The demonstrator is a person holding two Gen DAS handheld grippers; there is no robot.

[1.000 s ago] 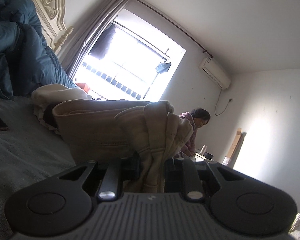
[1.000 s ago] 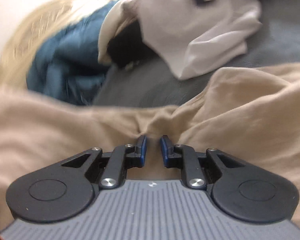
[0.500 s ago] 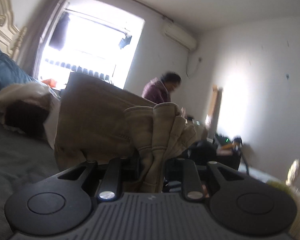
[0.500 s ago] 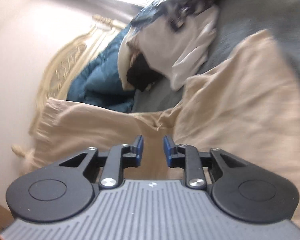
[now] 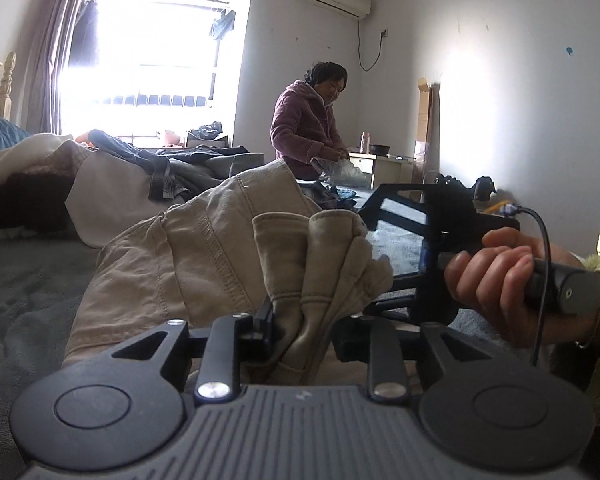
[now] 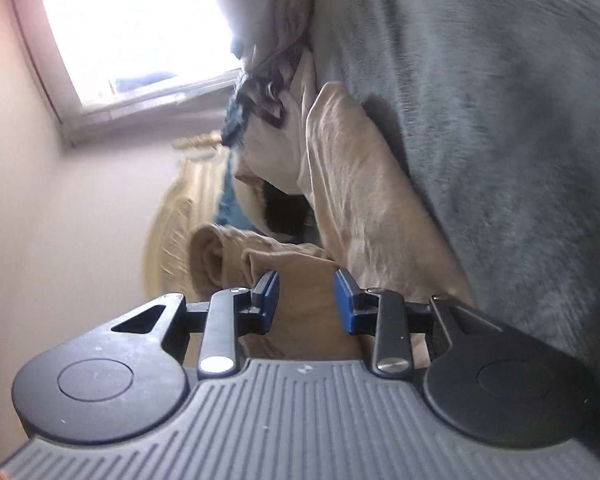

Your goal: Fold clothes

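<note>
Right tongs (image 6: 306,298) spread wider off beige trousers (image 5: 204,256), left tongs (image 5: 300,332) pinching bunched fabric

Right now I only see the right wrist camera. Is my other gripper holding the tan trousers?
Observer: Yes. The left gripper is shut on a bunched fold of the khaki trousers.
Operator: Where's my right hand?
Observer: Your right hand wraps a black handle just right of that bunch.
Operator: Is anybody else in the room?
Observer: A woman in a purple coat stands beyond the bed, near the window, looking down at her hands.
</note>
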